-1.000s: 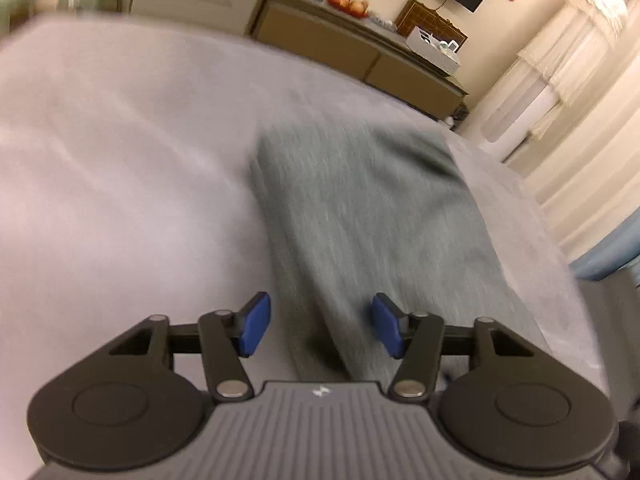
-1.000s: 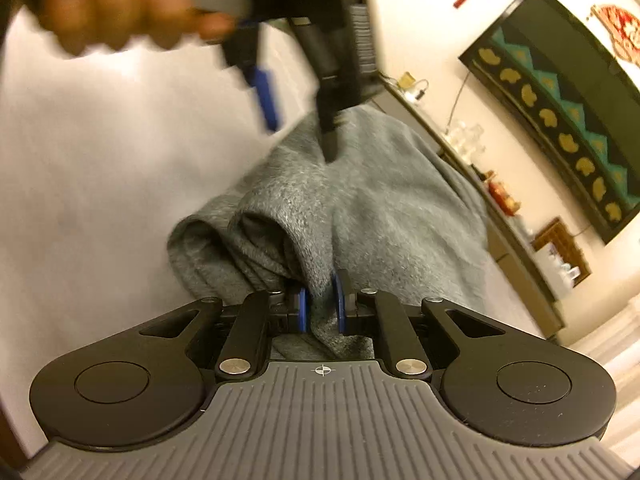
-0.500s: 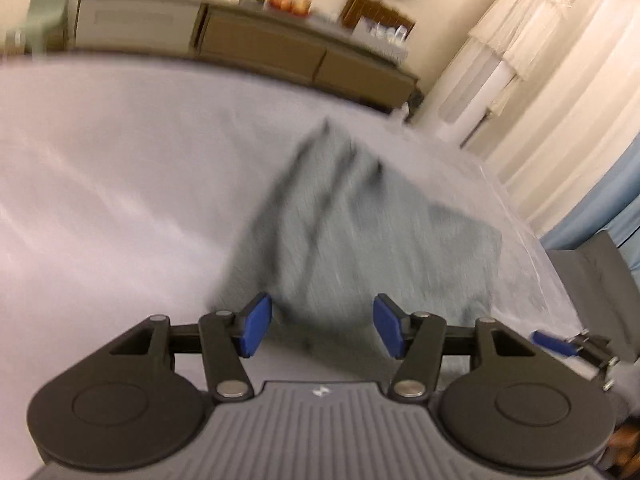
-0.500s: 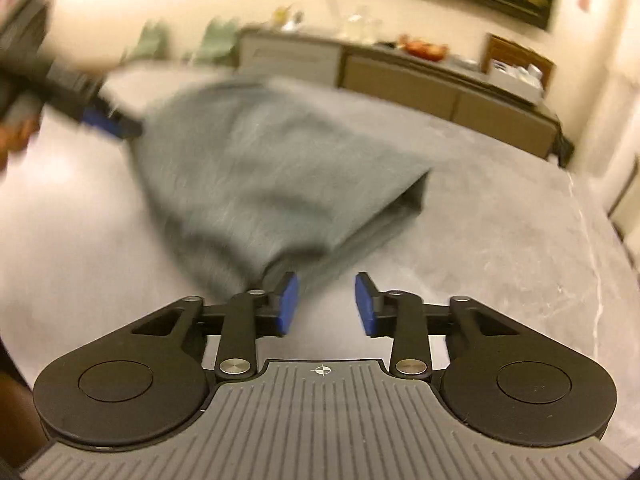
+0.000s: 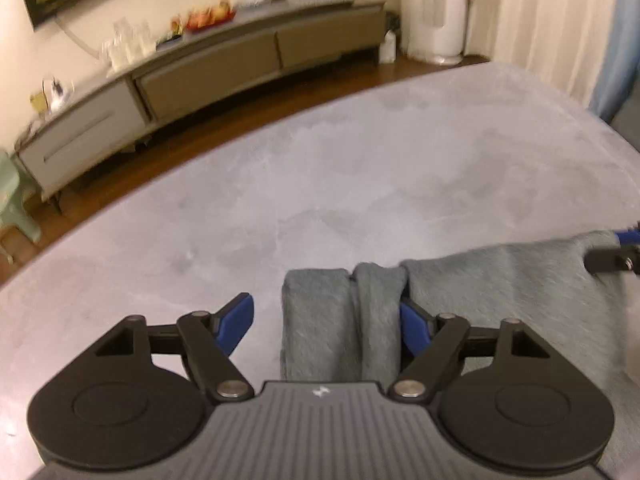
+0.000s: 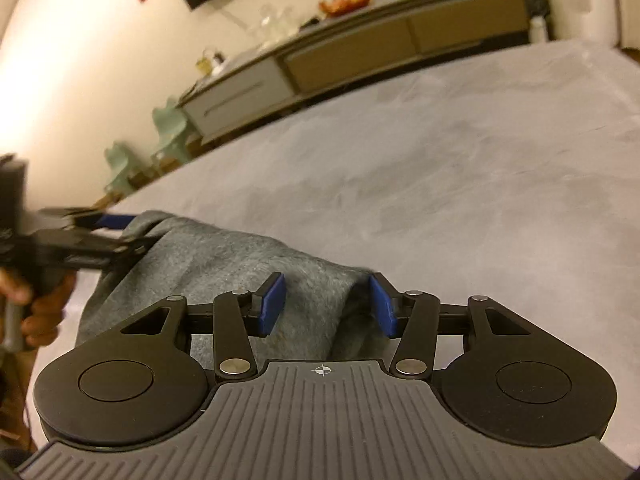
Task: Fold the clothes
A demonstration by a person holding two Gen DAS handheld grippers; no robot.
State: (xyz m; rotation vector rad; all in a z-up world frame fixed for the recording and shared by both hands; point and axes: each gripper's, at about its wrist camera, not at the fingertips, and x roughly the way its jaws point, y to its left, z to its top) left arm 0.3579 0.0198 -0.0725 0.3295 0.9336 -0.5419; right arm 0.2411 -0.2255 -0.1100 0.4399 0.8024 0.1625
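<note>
A grey fleece garment [image 5: 500,292] lies folded on the pale grey table [image 5: 360,160]. In the left wrist view its rolled left end [image 5: 340,320] sits between the blue pads of my left gripper [image 5: 326,322], which is open and not pinching it. At the far right edge, a fingertip [image 5: 626,237] of my right gripper touches the garment's other corner. In the right wrist view, my right gripper [image 6: 327,305] is open astride the garment's right end [image 6: 316,300]. The left gripper [image 6: 100,236], held by a hand [image 6: 36,312], is at the cloth's far corner.
A long low sideboard [image 5: 224,68] with fruit and glassware runs along the back wall. Pale green chairs [image 6: 168,128] stand beside it. A white column appliance [image 5: 436,8] and curtains [image 5: 540,20] fill the right corner. Bare tabletop extends beyond the garment.
The right gripper, shut on the cloth a second ago, has let go and opened wide. Both grippers swung round and now sit low at opposite ends of the folded garment.
</note>
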